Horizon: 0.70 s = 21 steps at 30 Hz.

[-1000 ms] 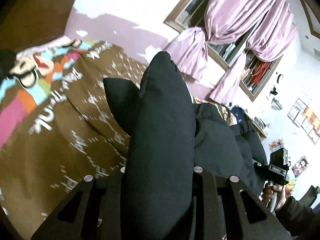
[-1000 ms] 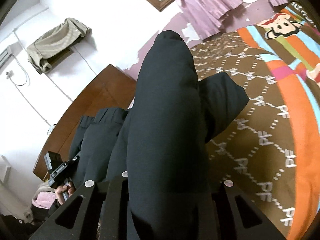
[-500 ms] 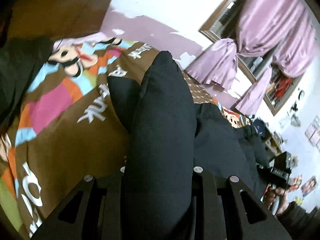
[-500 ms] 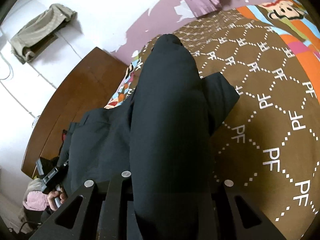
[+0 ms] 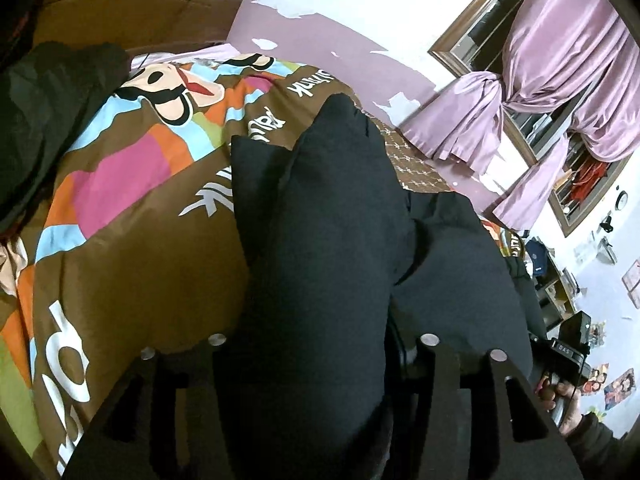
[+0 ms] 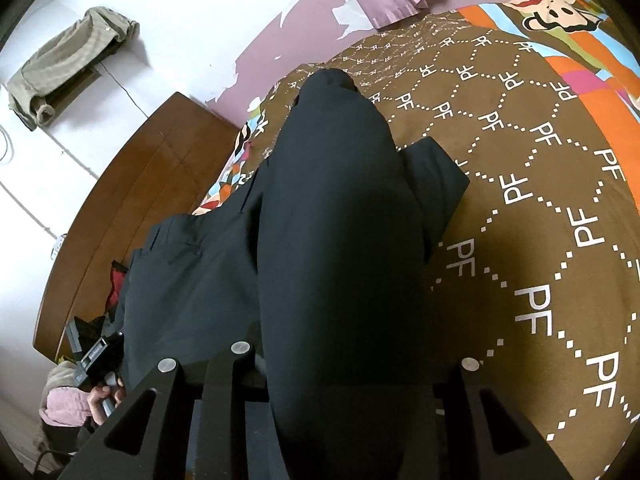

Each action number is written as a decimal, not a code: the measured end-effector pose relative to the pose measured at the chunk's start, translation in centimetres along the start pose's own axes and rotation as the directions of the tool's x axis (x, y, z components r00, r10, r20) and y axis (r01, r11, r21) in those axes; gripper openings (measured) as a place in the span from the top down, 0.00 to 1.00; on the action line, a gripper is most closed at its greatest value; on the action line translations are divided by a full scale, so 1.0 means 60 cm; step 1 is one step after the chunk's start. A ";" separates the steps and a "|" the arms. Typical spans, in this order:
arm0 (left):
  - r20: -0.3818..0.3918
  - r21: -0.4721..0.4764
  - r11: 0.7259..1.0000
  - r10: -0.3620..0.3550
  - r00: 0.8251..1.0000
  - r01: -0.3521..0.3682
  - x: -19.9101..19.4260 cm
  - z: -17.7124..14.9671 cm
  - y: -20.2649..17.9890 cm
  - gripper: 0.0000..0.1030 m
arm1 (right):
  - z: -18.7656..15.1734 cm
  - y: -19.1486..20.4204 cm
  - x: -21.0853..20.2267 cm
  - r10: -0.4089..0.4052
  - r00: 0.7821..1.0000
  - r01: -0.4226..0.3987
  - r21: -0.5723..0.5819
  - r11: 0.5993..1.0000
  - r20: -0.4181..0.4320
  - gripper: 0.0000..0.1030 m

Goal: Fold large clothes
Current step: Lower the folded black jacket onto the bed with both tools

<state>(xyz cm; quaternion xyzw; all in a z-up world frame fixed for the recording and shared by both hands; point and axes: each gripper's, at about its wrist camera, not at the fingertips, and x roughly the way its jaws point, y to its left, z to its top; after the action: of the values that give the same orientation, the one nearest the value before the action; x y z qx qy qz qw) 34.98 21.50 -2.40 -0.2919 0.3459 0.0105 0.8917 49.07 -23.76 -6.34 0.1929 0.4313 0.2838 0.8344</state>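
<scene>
Black trousers lie folded on the brown patterned bedspread. A thick fold of them runs up between the fingers of both grippers. My left gripper has its jaws opening; a gap shows between the cloth and its right finger. My right gripper is opening too, and the fold lies loose between its fingers. In the left wrist view the right gripper's body shows in a hand. The right wrist view shows the left one the same way.
A wooden headboard borders the bed. A dark heap of clothing lies at the bed's left end. Purple curtains hang at a window beyond. Pink cloth lies low on the left.
Both grippers sank toward the bed with the black fold, and the bedspread now fills more of each view. Both pairs of jaws have widened around the cloth.
</scene>
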 end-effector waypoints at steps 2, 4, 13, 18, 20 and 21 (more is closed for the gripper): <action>-0.004 -0.002 1.000 0.012 1.000 -0.012 0.000 -0.001 -0.001 0.51 | 0.000 0.004 0.000 -0.015 1.000 0.015 -0.006 1.000 0.003 0.68; -0.007 -0.001 1.000 0.023 1.000 -0.023 0.000 -0.001 -0.003 0.48 | 0.000 0.006 0.001 -0.033 0.999 0.033 -0.009 0.999 0.001 0.61; 0.027 0.032 0.981 0.192 0.981 -0.193 -0.015 0.000 -0.019 0.15 | -0.010 0.035 -0.010 -0.176 0.983 0.180 -0.073 0.981 0.058 0.27; 0.109 0.070 0.956 0.277 0.955 -0.285 -0.036 -0.006 -0.043 0.05 | -0.022 0.062 -0.029 -0.277 0.948 0.298 -0.133 0.945 0.154 0.05; 0.142 0.087 0.947 0.295 0.945 -0.309 -0.045 -0.009 -0.055 0.03 | -0.023 0.070 -0.043 -0.298 0.933 0.330 -0.147 0.933 0.201 0.05; 0.157 0.094 0.943 0.304 0.940 -0.320 -0.048 -0.010 -0.060 0.03 | -0.022 0.074 -0.051 -0.310 0.924 0.347 -0.151 0.926 0.223 0.04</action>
<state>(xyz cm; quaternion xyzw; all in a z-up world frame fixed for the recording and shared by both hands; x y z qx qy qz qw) 33.23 18.76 0.89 -0.1786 0.3245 0.1519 0.9164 45.18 -22.20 -2.70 0.0652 0.3450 0.1586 0.9228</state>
